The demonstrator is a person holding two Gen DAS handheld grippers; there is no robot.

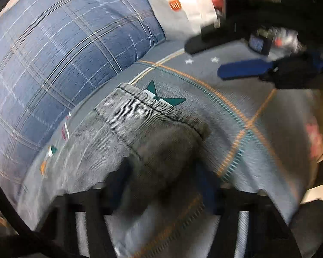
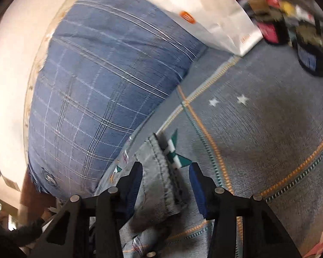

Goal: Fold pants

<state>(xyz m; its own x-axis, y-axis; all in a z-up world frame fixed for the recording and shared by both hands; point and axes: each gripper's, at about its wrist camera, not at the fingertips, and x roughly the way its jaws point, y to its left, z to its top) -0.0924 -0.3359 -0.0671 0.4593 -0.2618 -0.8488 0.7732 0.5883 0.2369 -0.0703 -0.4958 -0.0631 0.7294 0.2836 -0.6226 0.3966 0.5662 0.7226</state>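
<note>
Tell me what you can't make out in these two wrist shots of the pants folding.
- Pants: most is cut off by the left wrist view's bottom edge and blurred.
- Left gripper: fingertips buried in fabric; the grip is unclear.
- Right gripper: open around the hem.
- Clutter behind the white bag: too blurred to identify.

One pair of grey pants (image 1: pixel 140 133), one plaid pillow (image 1: pixel 60 53), one white bag (image 2: pixel 206 19).

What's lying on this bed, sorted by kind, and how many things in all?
Grey denim pants: 1
Blue plaid pillow: 1
White paper bag: 1
Dark box with blue label: 1
Total: 4, not counting the blurred clutter at the back.
</note>
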